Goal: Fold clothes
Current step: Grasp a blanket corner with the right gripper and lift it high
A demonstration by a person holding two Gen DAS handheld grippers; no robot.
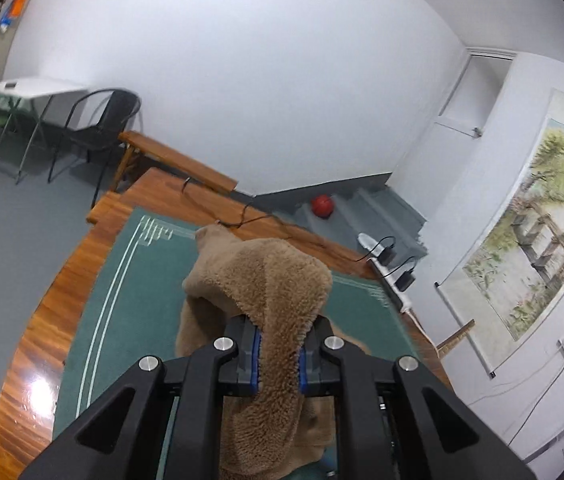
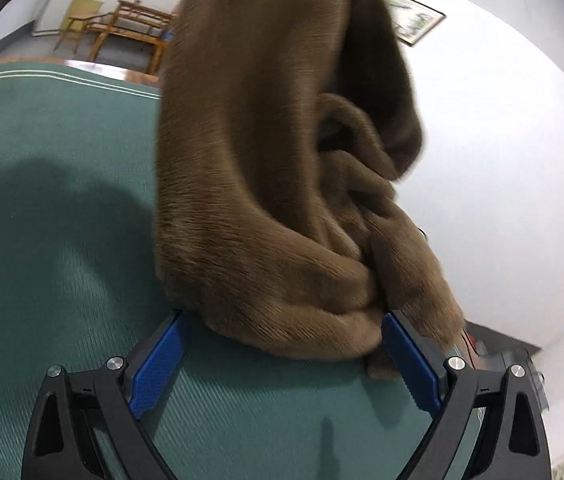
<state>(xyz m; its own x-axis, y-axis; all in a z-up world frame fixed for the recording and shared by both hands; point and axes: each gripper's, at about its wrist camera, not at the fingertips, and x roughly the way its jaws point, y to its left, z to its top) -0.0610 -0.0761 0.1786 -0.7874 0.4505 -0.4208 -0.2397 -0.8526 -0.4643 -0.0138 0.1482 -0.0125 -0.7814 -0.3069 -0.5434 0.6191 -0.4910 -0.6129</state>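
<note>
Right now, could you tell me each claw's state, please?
Left claw: shut on the brown fleece garment.
Right claw: open, garment at its fingertips.

The brown fuzzy garment [image 1: 277,280] is looking soft and fluffy. The green mat [image 1: 129,280] is looking ribbed, the wooden table [image 1: 41,340] shiny.

The brown fleece garment [image 1: 265,288] drapes over the left gripper [image 1: 277,354], hiding most of its blue pads and the tips of its fingers; the cloth's lower end runs off the bottom edge of the left wrist view. In the right wrist view the same garment [image 2: 273,184] is blurred and cut off at the top edge, and it covers the fingertips of the right gripper [image 2: 286,344]. It also screens part of the green mat [image 2: 61,208] and the wooden bench [image 2: 129,28] behind it.
</note>
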